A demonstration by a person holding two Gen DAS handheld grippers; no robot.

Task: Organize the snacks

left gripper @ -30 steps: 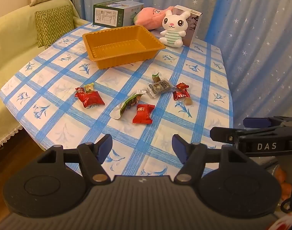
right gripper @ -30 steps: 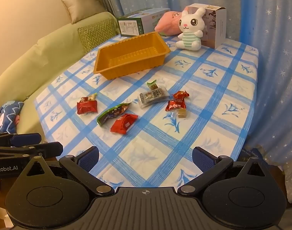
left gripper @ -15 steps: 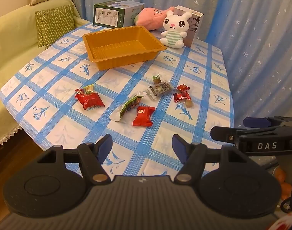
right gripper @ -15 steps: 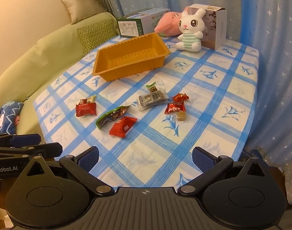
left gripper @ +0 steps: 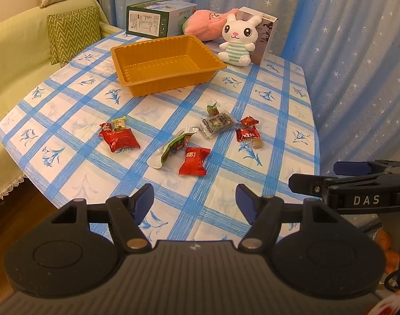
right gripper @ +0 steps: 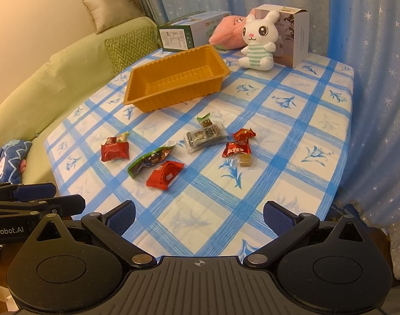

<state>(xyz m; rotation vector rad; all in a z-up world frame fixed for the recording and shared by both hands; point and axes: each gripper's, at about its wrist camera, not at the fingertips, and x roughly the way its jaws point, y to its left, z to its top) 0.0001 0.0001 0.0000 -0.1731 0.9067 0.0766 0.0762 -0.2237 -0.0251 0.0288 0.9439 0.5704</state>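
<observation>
The snacks lie scattered on the table with the blue-checked white cloth (left gripper: 276, 120), all of them outside the empty orange ribbed plastic tray (left gripper: 163, 65). From the middle of the scatter, the tray stands at about 11 o'clock in the left wrist view, well apart from the packets.

Nearest to the left gripper (left gripper: 194, 204) is a flat red foil packet with white letters (left gripper: 194, 160). Just beside it, at 10 o'clock, lies a long green and brown wrapper with a white end (left gripper: 173, 147). At 9 o'clock from these is a puffed red foil pouch (left gripper: 120, 140) with a small green and yellow candy (left gripper: 119, 124) touching its far edge. At 1 o'clock lies a clear printed packet (left gripper: 218, 124), and to its right two small red twisted candies (left gripper: 247, 130) and a pale brown sweet in clear wrap (left gripper: 257, 143).

Both tongs are empty. The left gripper has its jaws apart, over the near edge of the table, with nothing between them. The right gripper (right gripper: 199, 216) stands wider open, also holding nothing.

I judge all the packets to be very light and thin, with smooth foil that may slide on the cloth or slip between the pads. The puffed pouch looks soft and should be taken across its middle, not squeezed hard. The flat packets are better taken at a crimped end or a raised edge. The small sweets probably need a narrow, exact closing.
</observation>
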